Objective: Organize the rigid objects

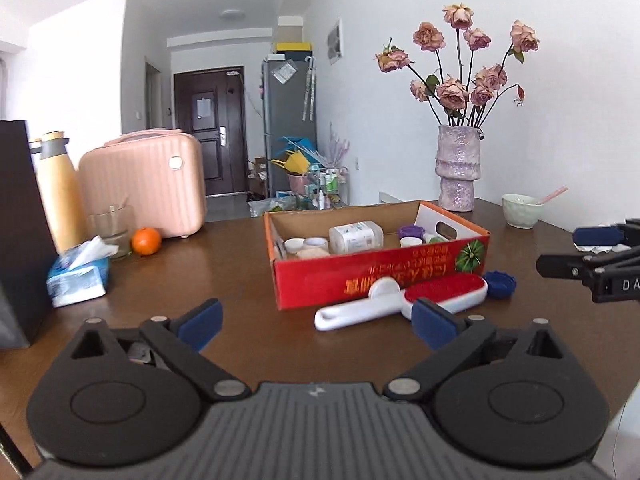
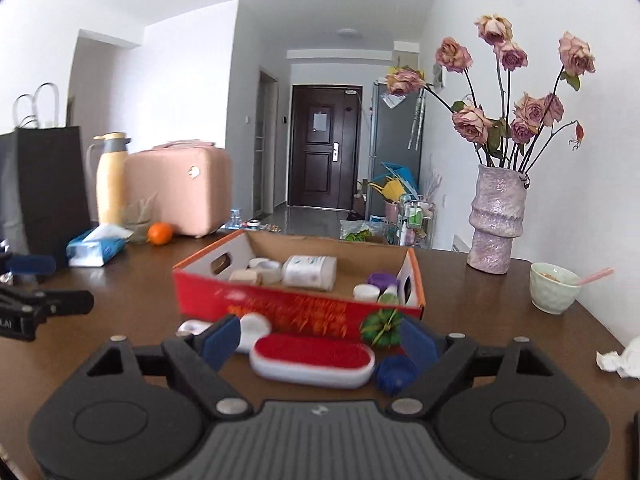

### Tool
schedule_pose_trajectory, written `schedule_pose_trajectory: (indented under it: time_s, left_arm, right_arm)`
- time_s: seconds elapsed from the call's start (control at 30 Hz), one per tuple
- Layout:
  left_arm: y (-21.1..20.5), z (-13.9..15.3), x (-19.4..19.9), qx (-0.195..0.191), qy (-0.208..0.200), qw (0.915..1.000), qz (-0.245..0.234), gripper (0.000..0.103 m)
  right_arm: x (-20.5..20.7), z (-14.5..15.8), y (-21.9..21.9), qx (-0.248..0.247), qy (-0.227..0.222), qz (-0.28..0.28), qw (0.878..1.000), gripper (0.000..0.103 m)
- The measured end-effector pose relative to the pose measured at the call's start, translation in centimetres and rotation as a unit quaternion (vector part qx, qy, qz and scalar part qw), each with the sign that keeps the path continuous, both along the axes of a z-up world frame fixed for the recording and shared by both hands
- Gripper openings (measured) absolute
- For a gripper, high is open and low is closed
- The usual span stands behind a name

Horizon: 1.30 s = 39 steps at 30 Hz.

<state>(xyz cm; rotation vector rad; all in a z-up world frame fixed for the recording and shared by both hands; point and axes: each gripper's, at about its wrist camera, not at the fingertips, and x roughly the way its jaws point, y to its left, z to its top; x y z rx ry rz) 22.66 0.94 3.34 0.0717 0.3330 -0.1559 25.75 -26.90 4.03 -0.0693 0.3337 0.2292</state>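
Both grippers level over the table, tilted slightly down.
Left gripper (image 1: 318, 322) spread wide, empty — right gripper (image 2: 318, 342) apart above lint brush (image 2: 312, 358), touching nothing.

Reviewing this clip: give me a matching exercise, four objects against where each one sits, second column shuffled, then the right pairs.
Things:
1. lint brush
2. clear plastic jar
3. orange
4. bowl with a pink spoon

Places:
A. inside the cardboard box, lying on its side
B. on the table near the vase of dried roses
C. on the table against the box's red front wall
D. beside the tissue pack, in front of the pink case

Pairs: 1-C, 2-A, 3-D, 4-B
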Motion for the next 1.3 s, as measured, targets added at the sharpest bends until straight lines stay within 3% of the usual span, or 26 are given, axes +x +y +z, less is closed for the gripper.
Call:
schedule_pose_trajectory:
  time_s: [0.13, 0.3, 0.5, 0.8, 0.97, 1.13, 1.23, 1.3]
  left_arm:
    - [0.3, -1.1, -5.5, -0.005, 0.001, 0.9999, 0.013, 0.103]
    - [0.3, -2.6, -11.2, 0.021, 0.014, 0.9996, 0.009, 0.103]
    - [1.1, -1.9, -12.5, 0.006, 0.006, 0.9999, 0.011, 0.103]
    - [0.6, -4.9, -8.8, -0.006, 0.076, 0.997, 0.005, 0.103]
    - [-0.3, -5.7, -5.3, 0.007, 0.075, 0.9971, 0.01, 0.101]
    - [-0.9, -5.1, -0.3, -0.024, 0.085, 0.9957, -0.027, 0.08]
    - [-1.0, -4.8, 4.2, -0.041, 0.085, 0.9952, -0.026, 0.077]
    - [-0.7, -4.8, 7.8, -0.07, 0.101, 0.9923, -0.019, 0.072]
  right_arm:
    - [-5.9, -1.4, 0.1, 0.004, 0.003, -0.007, 1.0, 0.086]
    - [-12.7, -3.1, -0.4, -0.014, 0.012, -0.017, 1.0, 0.086]
    - [-16.8, -3.2, -2.4, 0.0, 0.02, -0.037, 0.999, 0.087]
    - [-13.4, -5.2, -3.0, 0.017, 0.047, -0.045, 0.998, 0.087]
    - [-10.5, -6.4, -3.1, 0.029, 0.069, -0.048, 0.996, 0.084]
    - [-7.0, -6.5, -3.3, 0.057, 0.091, -0.031, 0.994, 0.074]
    - [-3.8, -6.2, -4.0, 0.102, 0.092, -0.021, 0.99, 0.073]
    - [-1.1, -6.2, -4.6, 0.142, 0.093, -0.027, 0.985, 0.065]
